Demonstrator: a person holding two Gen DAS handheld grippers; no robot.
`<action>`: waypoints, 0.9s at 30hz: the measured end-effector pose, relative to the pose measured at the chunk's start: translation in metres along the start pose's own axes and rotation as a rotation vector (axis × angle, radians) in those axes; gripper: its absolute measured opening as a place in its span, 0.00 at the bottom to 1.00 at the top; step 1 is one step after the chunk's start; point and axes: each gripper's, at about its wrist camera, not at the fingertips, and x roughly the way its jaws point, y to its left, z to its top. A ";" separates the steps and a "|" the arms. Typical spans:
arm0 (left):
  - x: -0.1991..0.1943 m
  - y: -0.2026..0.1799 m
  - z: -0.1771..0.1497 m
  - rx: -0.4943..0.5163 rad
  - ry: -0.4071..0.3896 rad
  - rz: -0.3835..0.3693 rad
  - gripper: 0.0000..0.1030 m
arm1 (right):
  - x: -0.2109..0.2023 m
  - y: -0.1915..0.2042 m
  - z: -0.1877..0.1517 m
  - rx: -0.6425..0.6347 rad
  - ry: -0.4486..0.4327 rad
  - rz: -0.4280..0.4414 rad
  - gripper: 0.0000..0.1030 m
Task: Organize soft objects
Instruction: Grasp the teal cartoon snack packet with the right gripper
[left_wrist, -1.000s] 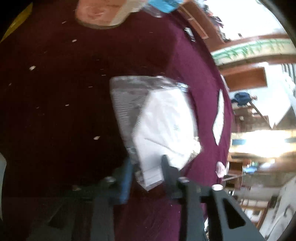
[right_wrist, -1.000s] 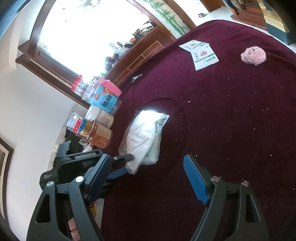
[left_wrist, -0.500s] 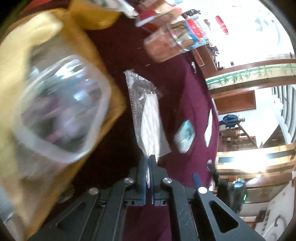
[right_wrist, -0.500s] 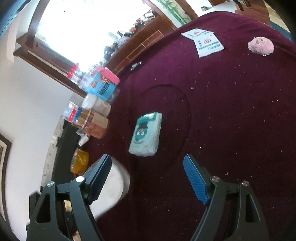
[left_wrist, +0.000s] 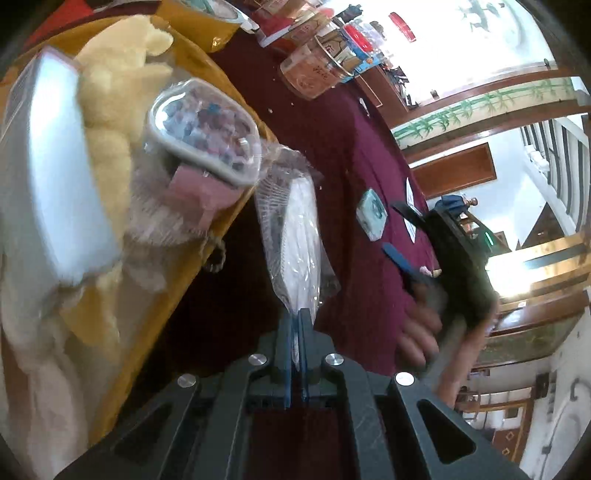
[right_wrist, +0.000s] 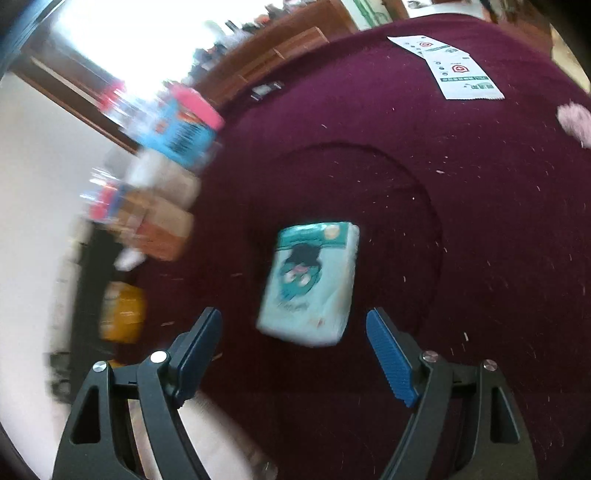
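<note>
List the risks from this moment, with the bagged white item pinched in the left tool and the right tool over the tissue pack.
1. The left tool pinches only the bottom edge of the clear bag; the thin film could slip out or tear.
2. The yellow basket already looks heaped with plush and a clear box; the bag may slide off the pile.
3. The right tool stands open above the teal tissue pack, which lies skewed between the fingers; closing could catch a corner.

A clear plastic bag of folded white fabric (left_wrist: 301, 236) hangs edge-on, pinched at its lower end. A small teal tissue pack (right_wrist: 310, 282) with a cartoon face lies flat on the maroon worktop (right_wrist: 461, 229).
</note>
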 end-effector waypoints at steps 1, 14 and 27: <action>-0.001 0.001 -0.003 0.009 0.009 -0.011 0.01 | 0.003 0.006 0.001 -0.012 -0.006 -0.013 0.78; -0.010 0.001 -0.019 0.054 0.043 -0.034 0.01 | -0.017 0.019 -0.044 -0.183 -0.071 -0.213 0.33; -0.006 -0.008 -0.071 0.109 0.178 -0.064 0.01 | -0.128 -0.012 -0.186 -0.089 -0.169 0.156 0.33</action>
